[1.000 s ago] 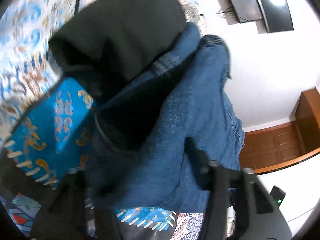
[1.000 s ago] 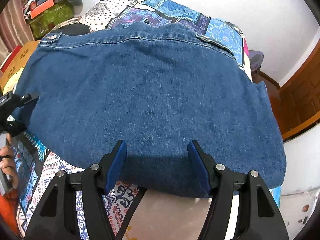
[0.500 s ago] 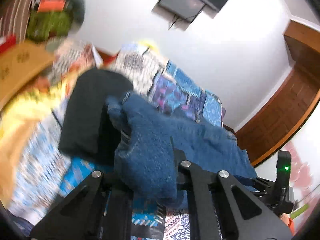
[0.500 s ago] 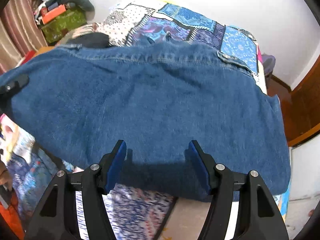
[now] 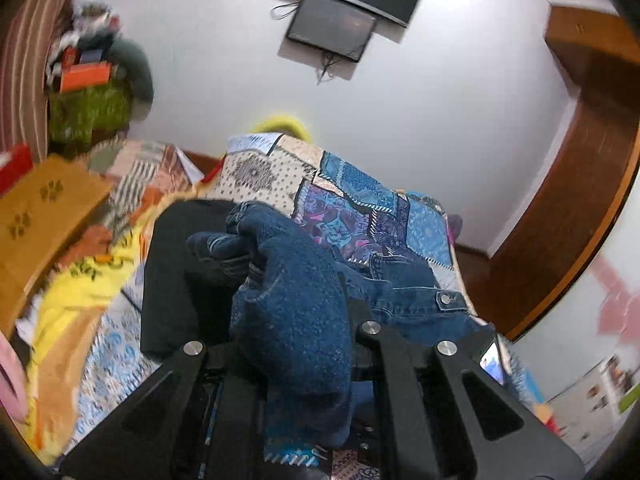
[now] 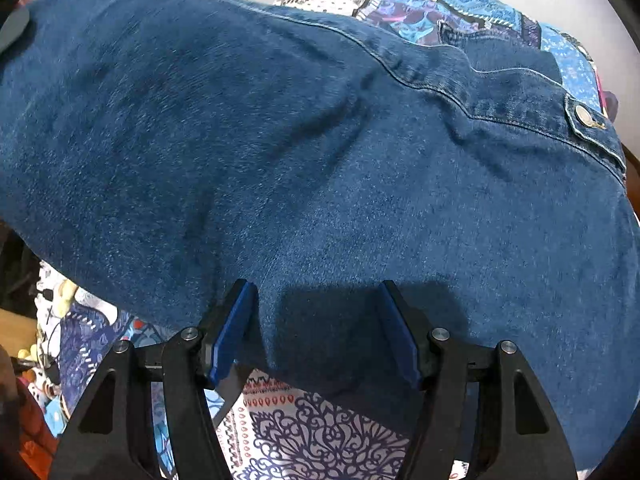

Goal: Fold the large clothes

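Left jaws clamping denim garment (image 5: 292, 320), right jaws spread around its edge

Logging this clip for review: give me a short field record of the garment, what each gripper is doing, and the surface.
garment: denim jacket, blue, metal snap buttons, partly lifted
left gripper: shut on a bunched denim fold
right gripper: fingers open, straddling the jacket's near edge, not clamped
surface: patchwork bedspread
also present: black garment under the denim, wall screen
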